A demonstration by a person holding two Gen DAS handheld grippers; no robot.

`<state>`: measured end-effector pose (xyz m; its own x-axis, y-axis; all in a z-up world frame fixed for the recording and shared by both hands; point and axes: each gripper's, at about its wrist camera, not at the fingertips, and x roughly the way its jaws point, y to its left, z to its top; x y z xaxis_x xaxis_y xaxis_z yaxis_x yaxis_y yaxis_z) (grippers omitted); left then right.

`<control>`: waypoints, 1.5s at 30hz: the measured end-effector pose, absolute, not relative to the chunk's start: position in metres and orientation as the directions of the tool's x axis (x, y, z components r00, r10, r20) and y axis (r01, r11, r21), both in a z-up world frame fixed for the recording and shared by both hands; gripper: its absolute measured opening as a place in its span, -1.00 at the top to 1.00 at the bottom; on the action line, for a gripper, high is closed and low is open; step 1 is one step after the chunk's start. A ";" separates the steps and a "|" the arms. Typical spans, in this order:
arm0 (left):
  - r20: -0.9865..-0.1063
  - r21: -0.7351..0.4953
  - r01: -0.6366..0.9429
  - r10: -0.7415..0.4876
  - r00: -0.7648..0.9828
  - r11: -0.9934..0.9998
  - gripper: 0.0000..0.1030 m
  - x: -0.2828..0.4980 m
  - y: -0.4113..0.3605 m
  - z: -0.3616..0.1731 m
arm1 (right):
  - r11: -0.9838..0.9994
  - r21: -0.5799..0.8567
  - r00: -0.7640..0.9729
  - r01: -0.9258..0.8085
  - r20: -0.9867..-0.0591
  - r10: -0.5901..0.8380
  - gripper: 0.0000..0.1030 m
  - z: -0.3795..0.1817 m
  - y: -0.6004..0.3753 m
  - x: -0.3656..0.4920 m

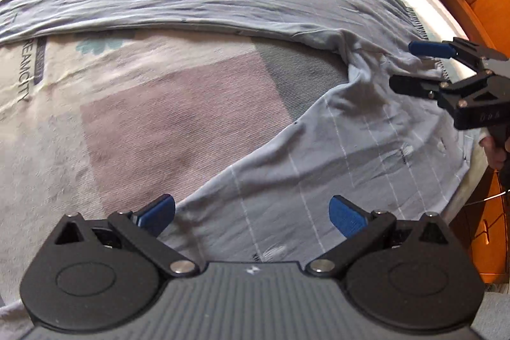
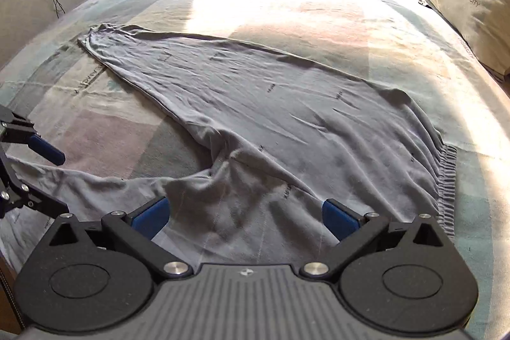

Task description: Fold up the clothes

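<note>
On the bed (image 2: 287,5), trousers (image 2: 271,104) stretch diagonally, waistband right.

Two low wrist views, both over grey trousers (image 1: 318,155).

Left gripper (image 1: 251,214): black plastic body, ribbed grey top plate with small white mark, two round black discs, silver screws at linkage pivots, blue ribbed pads (image 1: 346,217). Right gripper (image 2: 245,214): same build, black linkage arms, silver screws, blue pads (image 2: 339,219), triangular cut-outs at outer corners.
</note>
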<state>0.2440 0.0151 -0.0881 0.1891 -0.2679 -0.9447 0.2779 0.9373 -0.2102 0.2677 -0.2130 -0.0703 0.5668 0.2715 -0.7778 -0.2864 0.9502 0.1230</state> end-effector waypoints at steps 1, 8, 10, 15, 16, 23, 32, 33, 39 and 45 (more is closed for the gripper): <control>-0.948 -0.199 0.265 -0.254 0.190 0.943 -0.98 0.240 0.022 -0.089 | 0.945 0.132 0.569 -0.298 -0.771 0.287 -1.00 -0.070 -0.203 0.278; -0.949 -0.216 0.201 -0.254 0.185 0.955 -0.99 0.223 0.054 -0.097 | 0.934 0.199 0.509 -0.297 -0.795 0.331 -1.00 -0.095 -0.148 0.333; -0.944 -0.234 0.187 -0.269 0.191 0.954 -0.99 0.222 0.060 -0.097 | 0.932 0.250 0.449 -0.262 -0.823 0.347 -1.00 -0.105 -0.142 0.335; -0.933 -0.260 0.174 -0.293 0.207 0.950 -0.98 0.223 0.072 -0.097 | 0.934 0.250 0.488 -0.256 -0.800 0.348 -1.00 -0.090 -0.139 0.333; -0.932 -0.263 0.176 -0.297 0.210 0.949 -0.98 0.222 0.073 -0.097 | 0.938 0.243 0.506 -0.249 -0.793 0.340 -1.00 -0.087 -0.138 0.335; -0.924 -0.291 0.209 -0.331 0.190 0.934 -0.98 0.219 0.077 -0.099 | 0.942 0.215 0.439 -0.257 -0.843 0.312 -1.00 -0.107 -0.103 0.354; -0.928 -0.282 0.268 -0.333 0.167 0.921 -0.98 0.222 0.082 -0.099 | 0.933 0.255 0.413 -0.254 -0.844 0.343 -1.00 -0.103 -0.096 0.369; -0.929 -0.288 0.262 -0.336 0.158 0.921 -0.98 0.222 0.083 -0.100 | 0.930 0.280 0.393 -0.238 -0.848 0.356 -1.00 -0.106 -0.096 0.371; -0.923 -0.268 0.311 -0.335 0.188 0.912 -0.99 0.218 0.088 -0.080 | 0.915 0.349 0.405 -0.201 -0.821 0.402 -1.00 -0.069 -0.119 0.356; -0.940 -0.162 0.381 -0.260 0.222 0.910 -0.98 0.193 0.092 -0.083 | 0.942 0.150 0.386 -0.301 -0.884 0.264 -1.00 -0.063 -0.135 0.296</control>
